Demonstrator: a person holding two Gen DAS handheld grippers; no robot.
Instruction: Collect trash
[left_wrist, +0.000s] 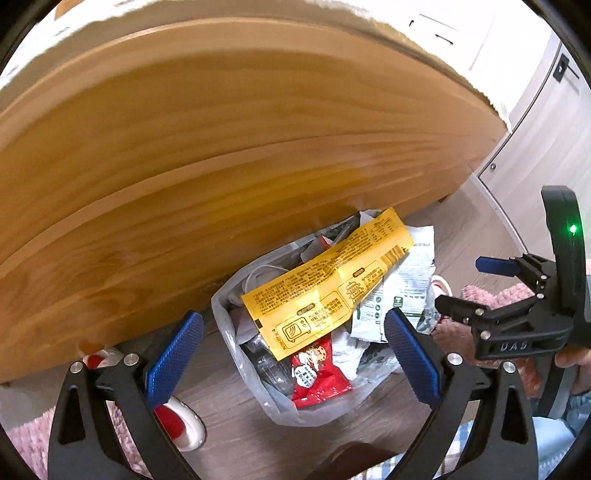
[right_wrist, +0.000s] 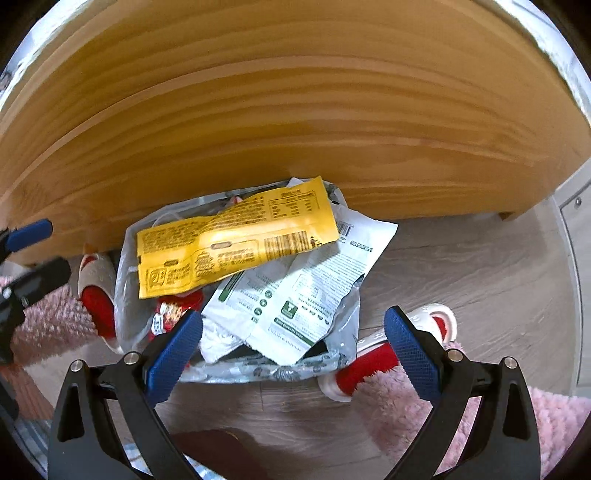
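**Both grippers clear above the trash bag**

The trash bag (right_wrist: 236, 280) sits on the floor against the wooden panel (right_wrist: 295, 110), slippers on either side. My right hand-held gripper (right_wrist: 293, 345) and left hand-held gripper (left_wrist: 293, 347) both gape wide, empty, touching nothing, above the yellow wrapper (right_wrist: 232, 240).

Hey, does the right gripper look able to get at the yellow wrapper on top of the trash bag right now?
Probably yes. The right gripper is open and empty above the trash bag, and the yellow wrapper lies on top of the pile with nothing over it. The left gripper is off to the side.
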